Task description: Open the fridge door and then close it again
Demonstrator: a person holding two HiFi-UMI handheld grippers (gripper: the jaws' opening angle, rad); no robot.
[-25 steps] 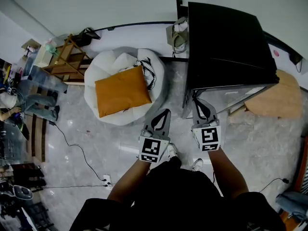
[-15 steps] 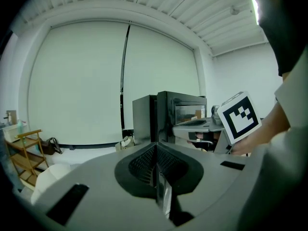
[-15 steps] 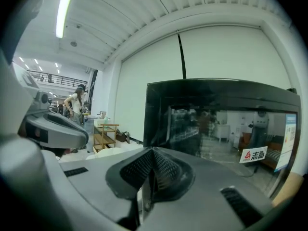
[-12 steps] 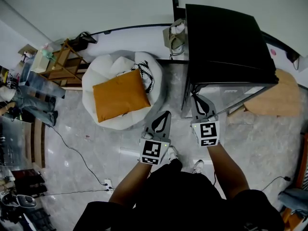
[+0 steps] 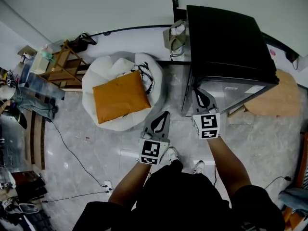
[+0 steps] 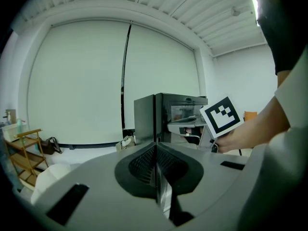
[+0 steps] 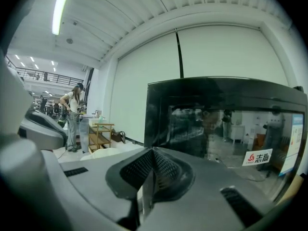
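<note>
Grey stone floor, white wall at the back. White beanbag w/ an orange cushion on it, wood shelf further left. Black fridge on the right by the wall, door looks shut. Left gripper is clenched w/ nothing in it, over bare floor. Right gripper is clenched too and empty, tip right by the fridge front, can't tell if it's touching.
</note>
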